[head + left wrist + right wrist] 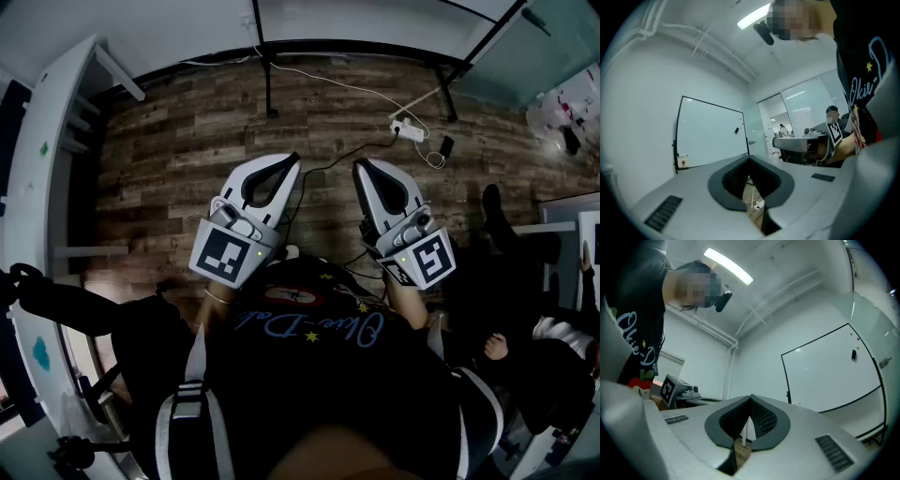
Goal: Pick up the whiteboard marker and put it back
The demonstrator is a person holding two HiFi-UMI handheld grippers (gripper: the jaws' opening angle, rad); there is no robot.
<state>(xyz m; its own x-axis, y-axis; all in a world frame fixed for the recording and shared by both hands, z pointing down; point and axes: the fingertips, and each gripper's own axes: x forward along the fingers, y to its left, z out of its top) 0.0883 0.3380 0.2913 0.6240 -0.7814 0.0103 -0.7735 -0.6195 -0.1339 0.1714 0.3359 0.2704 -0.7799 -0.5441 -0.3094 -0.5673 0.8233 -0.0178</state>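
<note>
Closest, a dark shirt (309,375) with pale cursive lettering, too curled to read, fills the bottom of the head view. Left tongs (294,157) and right tongs (357,164) point at open plank floor (178,141), both closed tip to tip on nothing. Only their own views show the whiteboard (710,133). A small dark item (737,130) clings there, but whether it is the whiteboard marker I cannot tell.

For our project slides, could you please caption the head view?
The left gripper and right gripper, both shut and empty, held side by side above the wooden floor.
</note>
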